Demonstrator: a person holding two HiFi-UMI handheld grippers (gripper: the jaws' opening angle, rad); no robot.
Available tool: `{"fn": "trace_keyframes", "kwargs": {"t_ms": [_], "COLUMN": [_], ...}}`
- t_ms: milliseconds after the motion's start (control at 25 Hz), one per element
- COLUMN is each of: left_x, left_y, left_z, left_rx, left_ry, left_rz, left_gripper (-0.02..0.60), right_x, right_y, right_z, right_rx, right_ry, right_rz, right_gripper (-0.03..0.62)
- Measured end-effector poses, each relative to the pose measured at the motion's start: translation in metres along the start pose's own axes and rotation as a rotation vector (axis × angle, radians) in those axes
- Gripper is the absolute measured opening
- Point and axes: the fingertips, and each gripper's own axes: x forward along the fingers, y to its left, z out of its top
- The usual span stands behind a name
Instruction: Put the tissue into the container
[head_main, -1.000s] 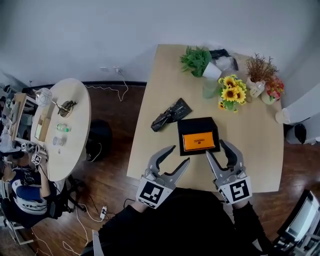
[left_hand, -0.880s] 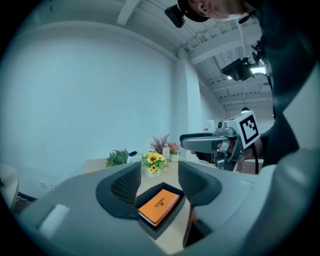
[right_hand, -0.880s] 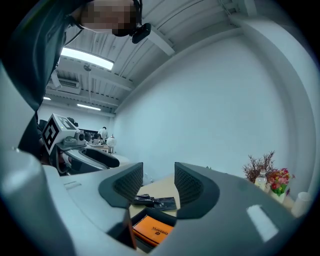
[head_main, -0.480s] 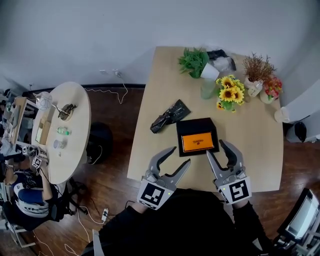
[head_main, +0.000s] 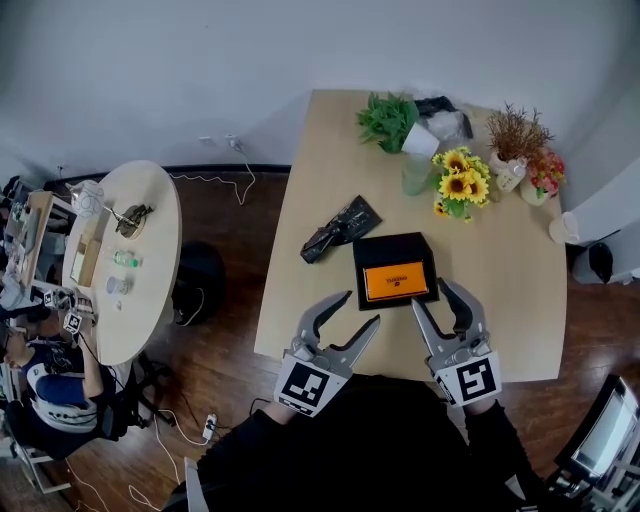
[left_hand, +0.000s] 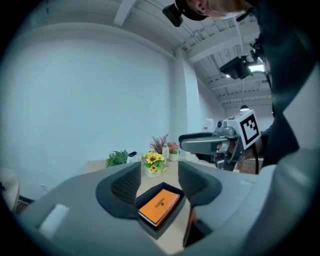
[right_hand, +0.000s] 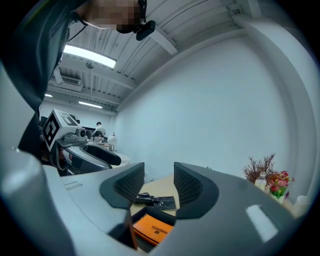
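The left hand-held gripper (head_main: 362, 306) and the right hand-held gripper (head_main: 430, 294) hover at lower centre, both empty with jaws apart. Just above them on the table (head_main: 500, 260), a black container (head_main: 392, 243) holds an orange pack (head_main: 397, 282).

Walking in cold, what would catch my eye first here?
The bright orange pack lying in a black box near the front edge of the table stands out most. Yellow sunflowers glow at the far end, and a black wrapper lies off the box's far left corner.
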Motion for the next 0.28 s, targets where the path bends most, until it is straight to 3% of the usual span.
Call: {"fn": "trace_keyframes", "kwargs": {"t_ms": [280], "left_x": [0.0019], "left_y": [-0.0008], "left_z": [0.0006], "left_rx": [0.007], "left_ry": [0.005], "left_rz": [-0.008], "left_gripper": [0.218], "right_x": [0.0001], "right_y": [-0.0020], "right_z": [-0.0010], "right_rx": [-0.020], "right_ry": [0.006], "right_rz": [-0.007], "right_gripper": [0.179]}}
